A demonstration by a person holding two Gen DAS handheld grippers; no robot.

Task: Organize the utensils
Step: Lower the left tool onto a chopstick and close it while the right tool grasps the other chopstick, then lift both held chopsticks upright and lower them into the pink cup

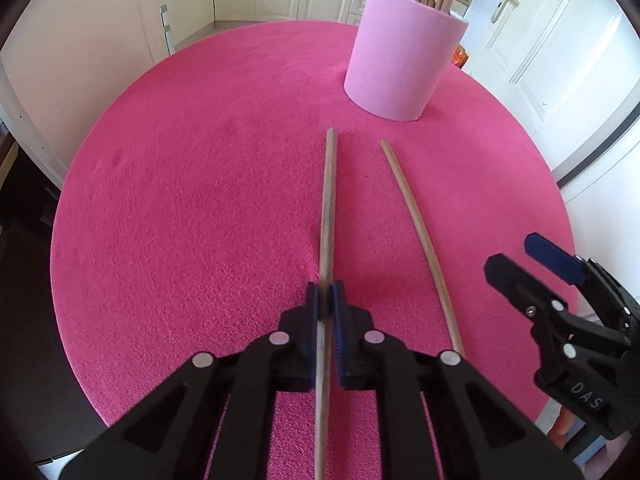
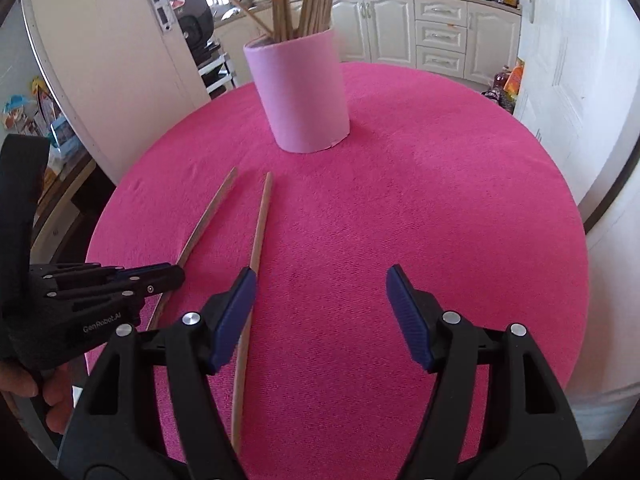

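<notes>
Wooden chopstick [image 1: 327,216] blurred between closed pads [image 1: 338,312]

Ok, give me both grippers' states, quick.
Left gripper: shut on a wooden chopstick.
Right gripper: open, holding nothing; the other chopstick lies beside its left finger.

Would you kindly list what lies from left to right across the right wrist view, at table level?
Left claw → chopstick it grips → loose chopstick → right claw, with the pink holder standing farther back.
</notes>
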